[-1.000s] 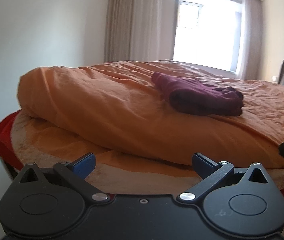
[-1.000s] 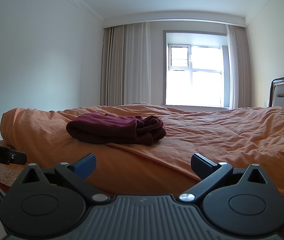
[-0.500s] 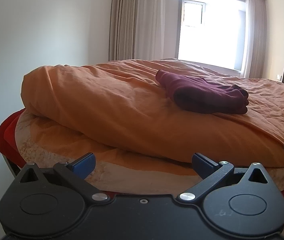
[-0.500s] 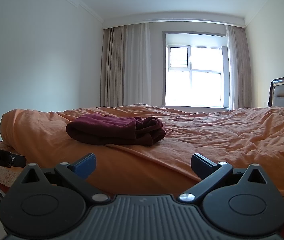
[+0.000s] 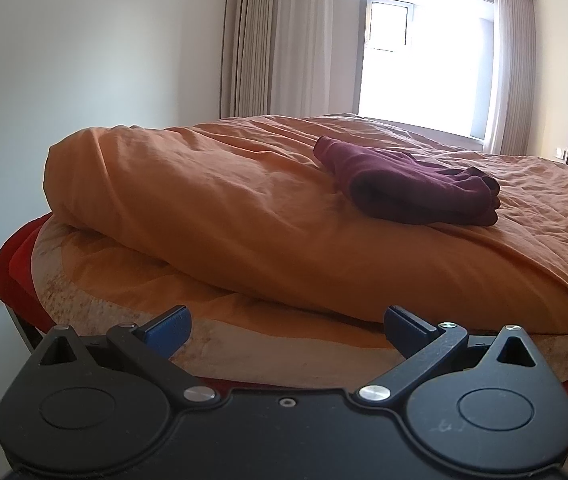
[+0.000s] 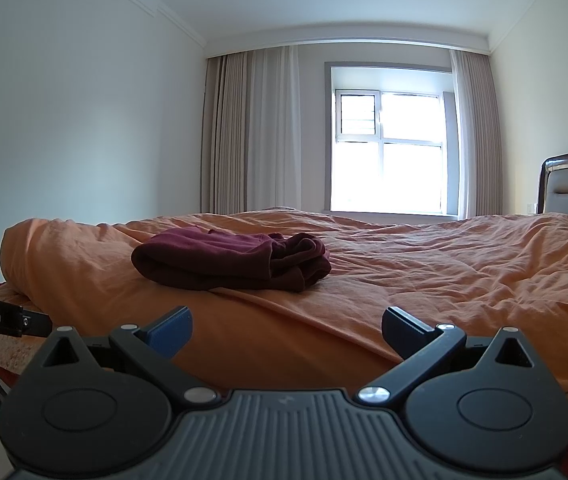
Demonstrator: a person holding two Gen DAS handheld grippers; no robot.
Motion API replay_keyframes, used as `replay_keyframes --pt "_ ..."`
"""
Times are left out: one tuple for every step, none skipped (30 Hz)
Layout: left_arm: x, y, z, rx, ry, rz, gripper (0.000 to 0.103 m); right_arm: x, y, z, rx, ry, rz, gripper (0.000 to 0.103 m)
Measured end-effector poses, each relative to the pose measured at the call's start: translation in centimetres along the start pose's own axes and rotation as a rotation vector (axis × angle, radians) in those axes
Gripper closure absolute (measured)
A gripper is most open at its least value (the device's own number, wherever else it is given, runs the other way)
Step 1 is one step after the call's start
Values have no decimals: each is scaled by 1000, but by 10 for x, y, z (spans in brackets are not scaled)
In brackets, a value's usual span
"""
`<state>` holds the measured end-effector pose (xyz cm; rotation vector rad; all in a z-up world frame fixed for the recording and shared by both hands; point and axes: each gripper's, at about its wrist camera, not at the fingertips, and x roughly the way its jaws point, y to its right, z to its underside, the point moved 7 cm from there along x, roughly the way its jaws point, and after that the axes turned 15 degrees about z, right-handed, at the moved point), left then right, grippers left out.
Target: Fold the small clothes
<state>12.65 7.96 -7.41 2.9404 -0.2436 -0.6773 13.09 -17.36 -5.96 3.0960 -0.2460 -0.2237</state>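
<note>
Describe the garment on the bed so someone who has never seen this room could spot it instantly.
Start from the bed covered by a rumpled orange duvet, with the bright window behind it. Near the duvet's front left corner sits the maroon garment, a loosely folded dark bundle lying on top. It is the only dark item on the orange cover, and neither open gripper touches it.

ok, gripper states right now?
Left gripper: open, holding nothing.
Right gripper: open, holding nothing.
Both short of the garment.
</note>
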Motion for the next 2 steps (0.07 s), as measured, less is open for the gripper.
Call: replay_keyframes --pt "0 0 0 -1 0 1 1 0 0 0 0 -1 0 0" --pt "0 0 0 -1 1 1 1 0 0 0 0 -3 -1 0"
